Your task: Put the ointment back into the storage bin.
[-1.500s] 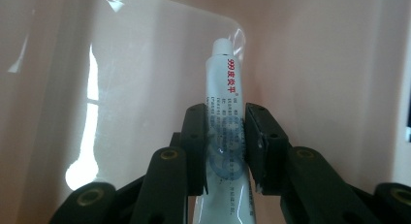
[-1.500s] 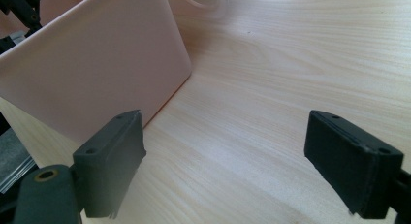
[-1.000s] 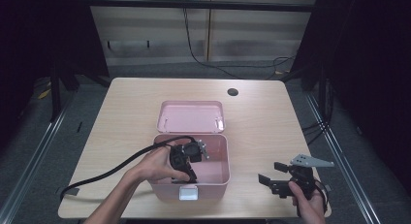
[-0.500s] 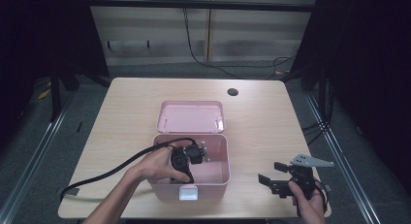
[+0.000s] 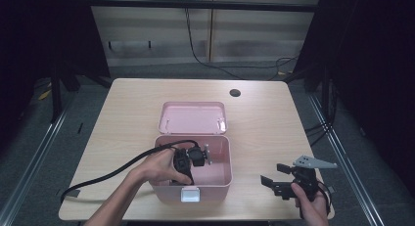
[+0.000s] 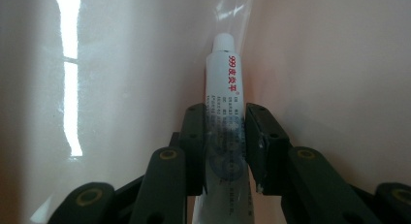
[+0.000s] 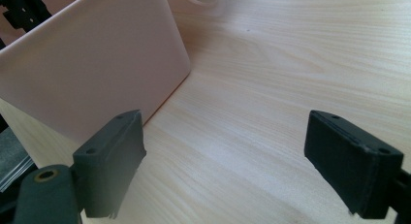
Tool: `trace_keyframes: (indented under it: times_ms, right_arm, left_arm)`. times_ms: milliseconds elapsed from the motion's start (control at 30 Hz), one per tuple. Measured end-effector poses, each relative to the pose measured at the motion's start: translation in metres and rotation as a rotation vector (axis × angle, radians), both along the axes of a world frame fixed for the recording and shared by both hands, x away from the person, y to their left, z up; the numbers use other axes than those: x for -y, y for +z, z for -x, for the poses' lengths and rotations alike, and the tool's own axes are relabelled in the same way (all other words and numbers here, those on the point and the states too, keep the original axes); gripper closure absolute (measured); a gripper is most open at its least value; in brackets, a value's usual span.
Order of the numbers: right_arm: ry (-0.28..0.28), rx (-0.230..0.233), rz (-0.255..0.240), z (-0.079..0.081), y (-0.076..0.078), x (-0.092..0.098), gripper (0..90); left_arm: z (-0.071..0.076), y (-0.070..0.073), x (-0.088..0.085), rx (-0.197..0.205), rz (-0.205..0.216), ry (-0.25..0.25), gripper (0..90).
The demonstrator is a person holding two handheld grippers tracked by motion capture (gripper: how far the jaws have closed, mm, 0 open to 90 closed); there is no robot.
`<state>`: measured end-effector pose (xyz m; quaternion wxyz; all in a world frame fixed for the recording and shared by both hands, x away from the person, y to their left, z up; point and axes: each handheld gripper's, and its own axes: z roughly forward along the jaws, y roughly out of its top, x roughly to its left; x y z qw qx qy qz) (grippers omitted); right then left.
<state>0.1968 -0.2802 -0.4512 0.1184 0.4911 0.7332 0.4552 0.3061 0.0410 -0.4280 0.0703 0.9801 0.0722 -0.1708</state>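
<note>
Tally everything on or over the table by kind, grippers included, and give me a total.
Grippers: 2, the left gripper shut on the tube, the right gripper open over the table
Pink boxes with the lid open: 1
White tubes with red print: 1, inside the box
Total: 4

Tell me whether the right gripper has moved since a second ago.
No. The right gripper sits at the same spot on the table, right of the pink box.

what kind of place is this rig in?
Probably a lab recording station, not a home: a bare wooden table with a cable hole, dark curtains at both sides, and loose cables on the floor behind.
</note>
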Motion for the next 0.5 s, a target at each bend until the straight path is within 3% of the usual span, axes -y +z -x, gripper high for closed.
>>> trace_keyframes:
  times_ms: [233, 333, 500]
  right_arm:
    - [-0.001, 0.000, 0.001, 0.0002, 0.0001, 0.0000, 14.5]
    - [-0.001, 0.000, 0.000, 0.0003, 0.0000, 0.0001, 14.4]
    - [0.000, 0.000, 0.001, 0.0002, 0.0001, -0.0001, 14.5]
  left_arm:
    - [-0.0002, -0.0035, 0.0020, -0.004, -0.038, -0.001, 69.7]
    - [-0.0008, -0.0023, 0.0016, -0.006, -0.024, 0.006, 70.0]
    - [-0.0002, -0.0034, 0.0020, -0.003, -0.037, 0.003, 69.6]
